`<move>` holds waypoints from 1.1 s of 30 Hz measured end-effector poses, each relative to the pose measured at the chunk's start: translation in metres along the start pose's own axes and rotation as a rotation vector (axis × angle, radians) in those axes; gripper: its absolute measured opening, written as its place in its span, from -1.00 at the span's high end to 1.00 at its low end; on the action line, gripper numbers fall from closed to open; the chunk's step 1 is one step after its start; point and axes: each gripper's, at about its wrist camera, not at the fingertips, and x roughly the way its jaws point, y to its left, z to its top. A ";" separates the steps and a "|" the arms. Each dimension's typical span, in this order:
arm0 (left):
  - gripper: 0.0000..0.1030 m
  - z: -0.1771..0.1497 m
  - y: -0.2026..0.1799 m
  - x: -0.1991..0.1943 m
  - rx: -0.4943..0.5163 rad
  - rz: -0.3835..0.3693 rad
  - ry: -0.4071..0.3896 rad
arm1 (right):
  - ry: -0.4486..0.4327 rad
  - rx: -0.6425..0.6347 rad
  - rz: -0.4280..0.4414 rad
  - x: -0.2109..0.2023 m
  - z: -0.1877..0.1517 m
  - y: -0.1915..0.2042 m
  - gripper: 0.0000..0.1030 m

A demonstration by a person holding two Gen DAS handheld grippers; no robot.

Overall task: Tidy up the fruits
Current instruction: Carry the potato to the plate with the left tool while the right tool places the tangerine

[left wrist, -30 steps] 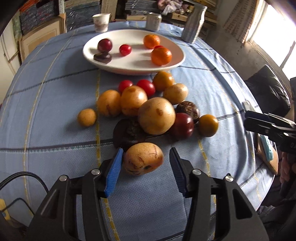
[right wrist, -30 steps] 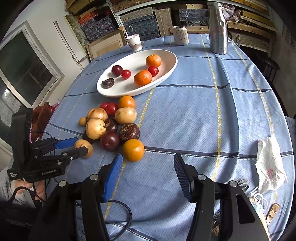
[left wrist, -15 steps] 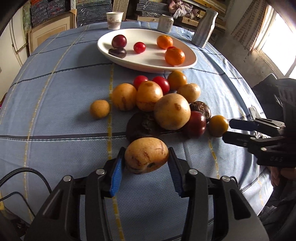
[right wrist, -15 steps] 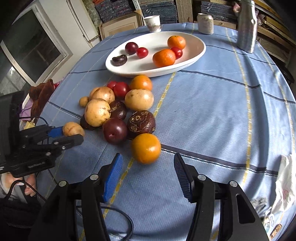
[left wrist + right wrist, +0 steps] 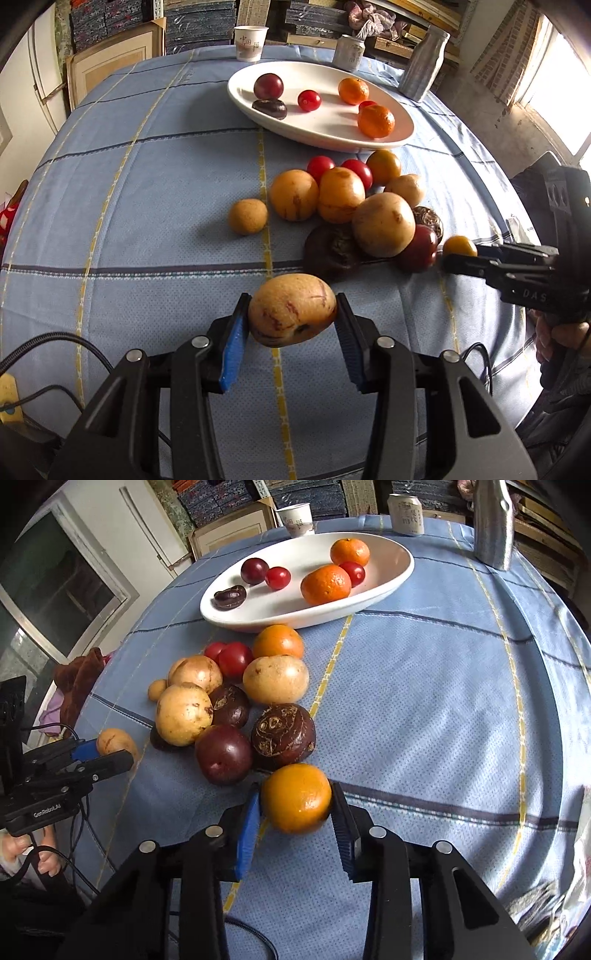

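Observation:
My left gripper point(image 5: 291, 299) is shut on a yellow-brown oval fruit point(image 5: 291, 315), held just above the blue checked cloth. My right gripper point(image 5: 295, 794) has its jaws closing on a small orange point(image 5: 295, 803), and both pads touch its sides. That orange sits at the near end of a pile of loose fruit point(image 5: 229, 701) made up of yellow, dark purple, red and orange pieces. Beyond the pile lies a white oval plate point(image 5: 295, 605) with two mandarins, red fruits and dark fruits. In the left wrist view the right gripper point(image 5: 458, 258) reaches in from the right.
A paper cup point(image 5: 251, 42), a can point(image 5: 349, 53) and a metal bottle point(image 5: 423, 68) stand at the table's far edge behind the plate. A single small tan fruit point(image 5: 246, 221) lies left of the pile. Cables hang at the near edge.
The left jaws closed on the yellow-brown fruit and carried it slightly away from the pile. The right gripper came down to the small orange and its jaws closed in on it.

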 end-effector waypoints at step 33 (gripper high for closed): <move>0.14 0.281 -0.008 0.103 0.106 0.002 -0.126 | -0.196 -0.108 0.004 0.036 0.203 0.003 0.27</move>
